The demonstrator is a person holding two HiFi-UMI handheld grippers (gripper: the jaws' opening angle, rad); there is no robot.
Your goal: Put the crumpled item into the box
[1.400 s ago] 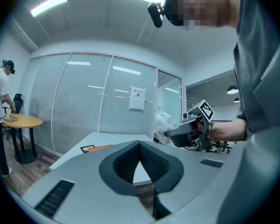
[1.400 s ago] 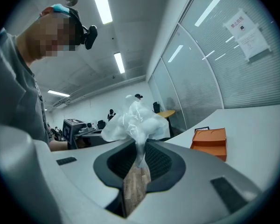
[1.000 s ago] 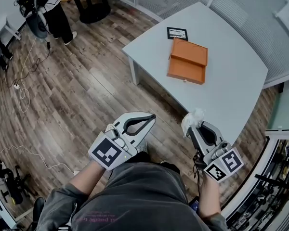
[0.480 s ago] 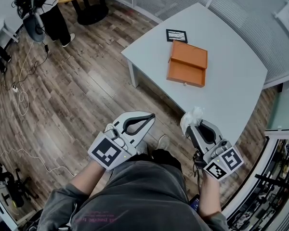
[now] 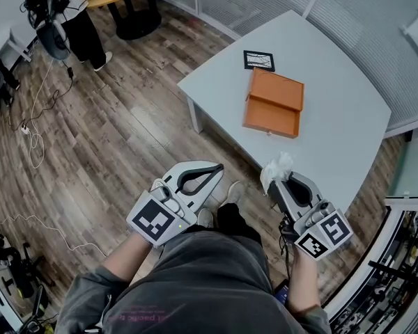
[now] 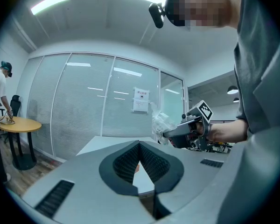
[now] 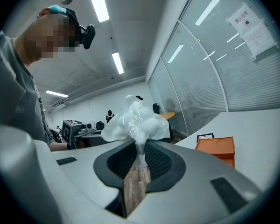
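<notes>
The left gripper (image 5: 216,167) has its fingers (image 6: 126,162) closed tip to tip, with nothing between them. The right gripper (image 5: 273,184) has its fingers pinched narrowly on the crumpled item (image 7: 136,120), a white plastic wad held up near the counter (image 5: 334,138) edge. The orange box (image 5: 273,103) lies open on the counter, well apart. A notice (image 6: 140,100) on the glass wall is too small to read.
</notes>
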